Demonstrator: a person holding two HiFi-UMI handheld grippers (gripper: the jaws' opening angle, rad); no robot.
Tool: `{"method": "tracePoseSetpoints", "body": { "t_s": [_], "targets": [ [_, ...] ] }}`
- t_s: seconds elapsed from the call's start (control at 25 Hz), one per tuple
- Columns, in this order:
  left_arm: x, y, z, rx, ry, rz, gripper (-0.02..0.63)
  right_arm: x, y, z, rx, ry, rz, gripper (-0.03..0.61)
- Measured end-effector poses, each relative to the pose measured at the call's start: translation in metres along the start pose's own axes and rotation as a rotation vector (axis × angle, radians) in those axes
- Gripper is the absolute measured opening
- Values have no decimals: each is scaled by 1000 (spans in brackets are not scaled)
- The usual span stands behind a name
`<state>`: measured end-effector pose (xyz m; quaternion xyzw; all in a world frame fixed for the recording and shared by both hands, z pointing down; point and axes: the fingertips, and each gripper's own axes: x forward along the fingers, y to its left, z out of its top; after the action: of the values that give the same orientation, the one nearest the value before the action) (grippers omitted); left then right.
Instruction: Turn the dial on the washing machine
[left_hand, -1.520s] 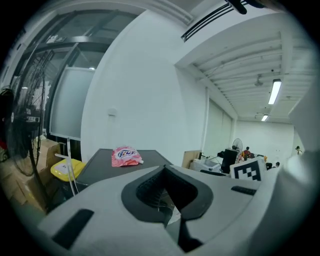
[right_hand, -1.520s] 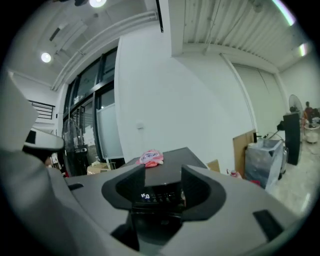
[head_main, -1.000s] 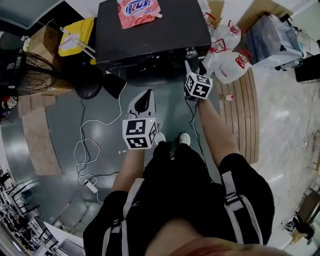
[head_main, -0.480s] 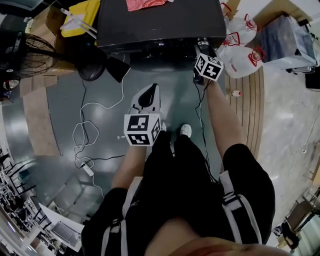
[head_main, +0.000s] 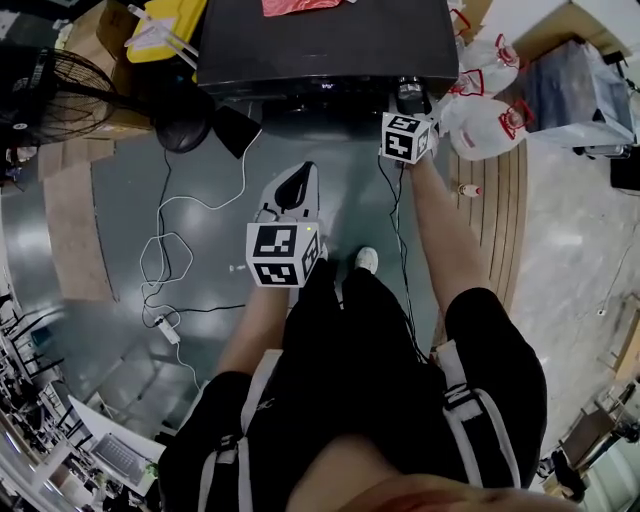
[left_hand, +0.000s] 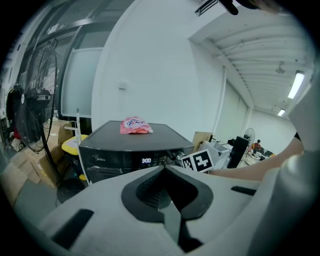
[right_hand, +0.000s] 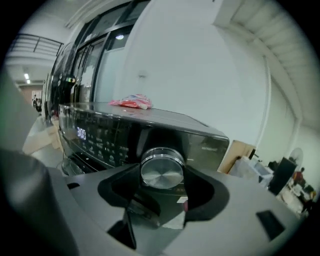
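Note:
The dark washing machine (head_main: 320, 40) stands ahead of me, its display (right_hand: 81, 133) lit. Its round silver dial (right_hand: 161, 168) sits at the right end of the front panel and is also in the head view as the dial (head_main: 410, 92). My right gripper (right_hand: 161, 176) is up against the panel and stands open. The dial lies between its dark pads (right_hand: 197, 192), with only a thin gap on each side. In the head view my right gripper (head_main: 408, 108) is just below the dial. My left gripper (head_main: 290, 182) hangs lower over the floor, shut and empty (left_hand: 165, 172).
A pink detergent pouch (head_main: 300, 5) lies on the machine's lid. A standing fan (head_main: 45, 90) and cardboard boxes are at the left, white plastic bags (head_main: 490, 125) at the right. A white cable (head_main: 170, 260) snakes over the grey floor to a power strip.
My right gripper has moved up closer to the machine's front, so its marker cube now sits just below the dial. The left gripper has hardly moved.

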<state>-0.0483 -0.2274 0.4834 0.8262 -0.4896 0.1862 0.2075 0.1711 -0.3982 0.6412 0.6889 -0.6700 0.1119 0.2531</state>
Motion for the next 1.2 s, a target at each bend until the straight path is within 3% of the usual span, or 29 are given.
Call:
{"method": "tracePoseSetpoints", "body": {
  "t_s": [0.12, 0.52, 0.6, 0.76, 0.88, 1.0, 1.2],
  "targets": [
    [1, -4, 0, -1, 0, -4, -6, -1, 0, 3, -68, 8, -27, 256],
    [-3, -2, -1, 1, -11, 15, -6, -1, 0, 1, -73, 21, -37, 256],
    [-5, -2, -2, -1, -11, 17, -6, -1, 1, 0, -136, 27, -66, 256],
    [-10, -1, 0, -11, -18, 19, -6, -1, 3, 2, -368, 26, -169, 256],
    [-14, 0, 3, -9, -29, 26, -6, 0, 4, 2, -433, 31, -202, 256],
    [-19, 1, 5, -9, -39, 32, -6, -1, 3, 1, -428, 38, -197, 256],
    [-29, 2, 12, -10, -61, 35, -6, -24, 6, 17, -300, -27, -137, 255]
  ]
}}
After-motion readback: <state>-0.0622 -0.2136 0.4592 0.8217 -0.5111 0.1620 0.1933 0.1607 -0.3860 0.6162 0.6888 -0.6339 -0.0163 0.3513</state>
